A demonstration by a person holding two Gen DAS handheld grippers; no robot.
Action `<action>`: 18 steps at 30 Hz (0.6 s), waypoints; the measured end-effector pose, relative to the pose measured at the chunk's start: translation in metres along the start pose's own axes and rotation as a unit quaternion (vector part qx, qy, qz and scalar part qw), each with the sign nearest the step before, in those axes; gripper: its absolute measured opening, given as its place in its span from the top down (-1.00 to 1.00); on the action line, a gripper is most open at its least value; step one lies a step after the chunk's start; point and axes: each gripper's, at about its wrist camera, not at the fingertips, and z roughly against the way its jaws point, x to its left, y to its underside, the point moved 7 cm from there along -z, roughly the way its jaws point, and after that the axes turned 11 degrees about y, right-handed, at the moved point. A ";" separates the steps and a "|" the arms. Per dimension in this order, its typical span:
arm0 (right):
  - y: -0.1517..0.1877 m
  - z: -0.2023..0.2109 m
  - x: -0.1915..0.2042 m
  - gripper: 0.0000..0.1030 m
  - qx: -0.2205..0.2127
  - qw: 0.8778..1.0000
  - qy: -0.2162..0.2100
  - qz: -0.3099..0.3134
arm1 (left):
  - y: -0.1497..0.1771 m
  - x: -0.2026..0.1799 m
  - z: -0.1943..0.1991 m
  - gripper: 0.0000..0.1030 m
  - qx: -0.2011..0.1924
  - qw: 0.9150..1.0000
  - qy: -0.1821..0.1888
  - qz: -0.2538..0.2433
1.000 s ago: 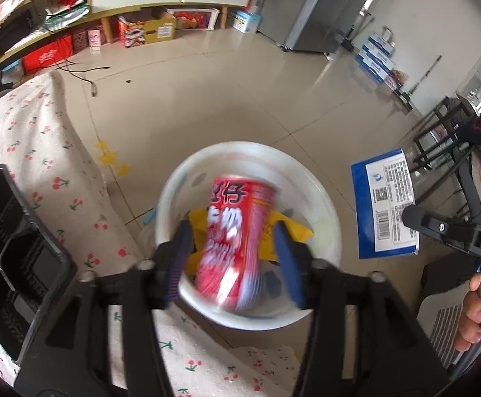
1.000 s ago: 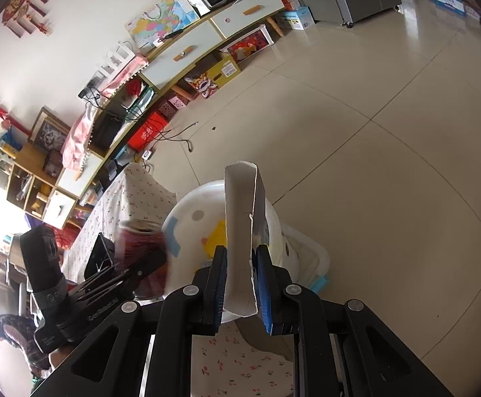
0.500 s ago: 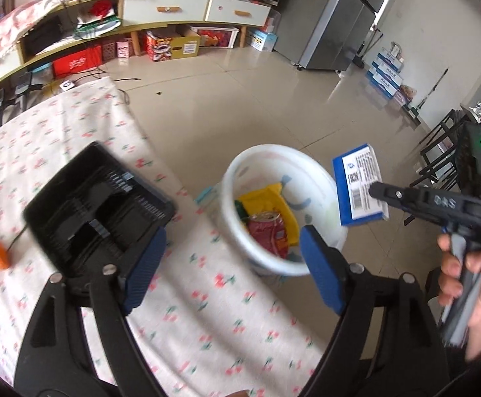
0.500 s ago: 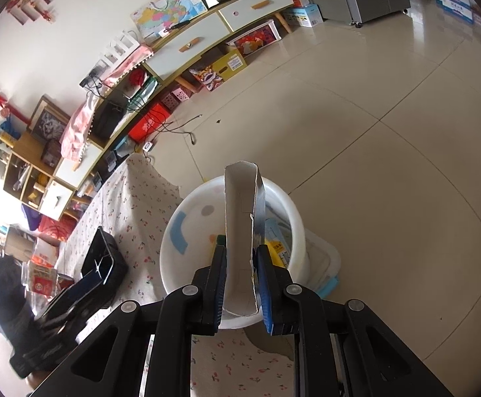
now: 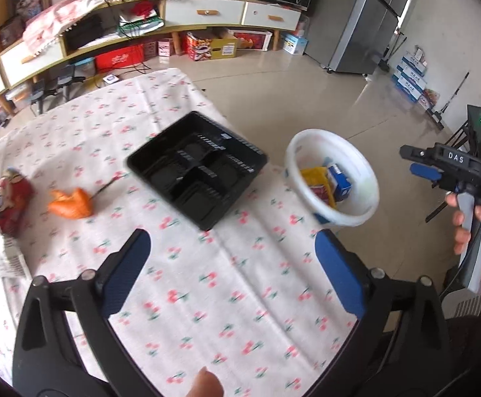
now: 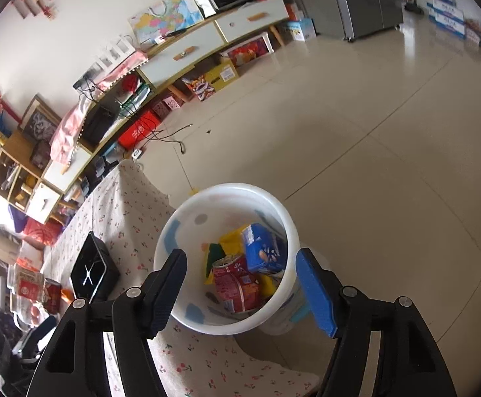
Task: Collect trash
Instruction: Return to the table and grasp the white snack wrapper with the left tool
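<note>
Both loads are now in the white bin (image 6: 227,258): the red can (image 6: 237,284) we dropped a second ago and the blue carton (image 6: 262,248), just released. Our right gripper (image 6: 240,292) is opening above them; our left gripper (image 5: 232,273), opening wide and empty, has swung back over the surface (image 5: 207,297) (black tray (image 5: 197,168) ahead).

**Black frames, blue pads**

The left claw (image 5: 232,273) has black angular arms with cut-out windows, silver screw heads and blue ribbed pads. The right claw (image 6: 240,286) is built alike; seen from the left wrist, its body bears white "DAS" lettering, a grey handle and a thin black cable.
</note>
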 end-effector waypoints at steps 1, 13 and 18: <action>0.001 0.001 0.000 -0.40 -0.001 1.000 0.004 0.002 | 0.003 0.003 0.003 -0.93 -0.001 1.000 -0.003 0.001; 0.018 0.015 0.036 -0.52 -0.004 0.999 0.009 0.045 | 0.036 0.071 0.051 -0.96 -0.007 0.998 -0.051 0.035; 0.029 0.020 0.060 -0.56 -0.007 0.997 0.012 0.077 | 0.049 0.108 0.069 -0.96 -0.007 0.995 -0.076 0.059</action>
